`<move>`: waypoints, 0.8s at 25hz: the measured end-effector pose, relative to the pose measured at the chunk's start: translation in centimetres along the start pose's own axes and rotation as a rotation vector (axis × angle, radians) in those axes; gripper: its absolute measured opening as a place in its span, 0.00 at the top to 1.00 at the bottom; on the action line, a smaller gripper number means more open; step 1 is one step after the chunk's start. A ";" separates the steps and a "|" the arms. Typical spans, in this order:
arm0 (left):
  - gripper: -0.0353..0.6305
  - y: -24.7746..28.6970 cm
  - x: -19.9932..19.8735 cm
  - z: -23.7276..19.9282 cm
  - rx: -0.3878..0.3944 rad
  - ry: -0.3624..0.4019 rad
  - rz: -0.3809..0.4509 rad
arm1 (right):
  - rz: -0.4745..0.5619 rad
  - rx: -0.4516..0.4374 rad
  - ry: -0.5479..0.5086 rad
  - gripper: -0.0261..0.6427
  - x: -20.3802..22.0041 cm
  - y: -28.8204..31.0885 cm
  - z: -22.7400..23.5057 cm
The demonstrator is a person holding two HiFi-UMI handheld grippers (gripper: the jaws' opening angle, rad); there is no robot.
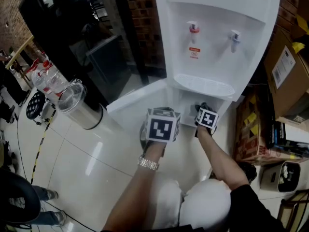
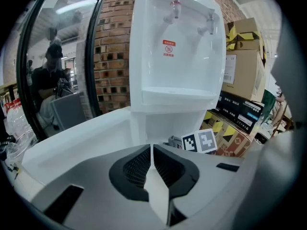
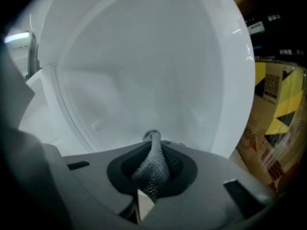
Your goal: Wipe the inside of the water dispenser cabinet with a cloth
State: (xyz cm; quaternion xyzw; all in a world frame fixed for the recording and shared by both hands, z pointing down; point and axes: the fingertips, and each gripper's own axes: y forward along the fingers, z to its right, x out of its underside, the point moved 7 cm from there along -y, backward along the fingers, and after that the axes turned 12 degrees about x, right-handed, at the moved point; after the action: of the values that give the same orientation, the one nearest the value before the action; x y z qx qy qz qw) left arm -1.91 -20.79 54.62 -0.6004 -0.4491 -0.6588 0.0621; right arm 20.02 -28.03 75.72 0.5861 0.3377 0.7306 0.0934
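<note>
White cabinet walls (image 3: 144, 66) fill right gripper view, where right claw (image 3: 152, 139) pinches grey cloth (image 3: 154, 169); left claw (image 2: 151, 150) closed.

In the head view the top of the tall white plastic water dispenser (image 1: 212, 42) runs off the upper edge. The print on its small red-and-white label (image 1: 194, 52) is too small to read. The open cabinet (image 1: 186, 104) under the white drip tray (image 1: 205, 86) shows only a sliver there, since the right gripper (image 3: 152, 150) and its black-and-white marker cube (image 1: 206, 119) cover the rest. The knitted grey cloth (image 3: 153, 164) appears only as a pinched twist between that gripper's jaws; the rest of it is out of sight. The brown cardboard boxes (image 1: 287, 66) are cut by the right edge.
</note>
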 end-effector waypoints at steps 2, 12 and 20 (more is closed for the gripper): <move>0.93 -0.1 -0.1 -0.1 -0.001 0.003 0.004 | 0.093 -0.003 -0.071 0.92 -2.0 -1.2 -1.0; 0.93 -0.1 -0.1 0.1 0.005 0.000 0.005 | 0.229 0.108 -0.085 0.92 -4.6 -3.0 1.4; 0.93 -0.4 -0.2 0.1 -0.001 0.002 0.012 | -0.087 -0.020 -0.024 0.92 1.4 0.4 0.4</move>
State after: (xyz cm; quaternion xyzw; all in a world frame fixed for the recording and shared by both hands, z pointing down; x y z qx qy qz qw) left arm -2.04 -20.58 54.19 -0.6025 -0.4453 -0.6590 0.0663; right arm 20.02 -27.42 77.14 0.5785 0.3543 0.7222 0.1351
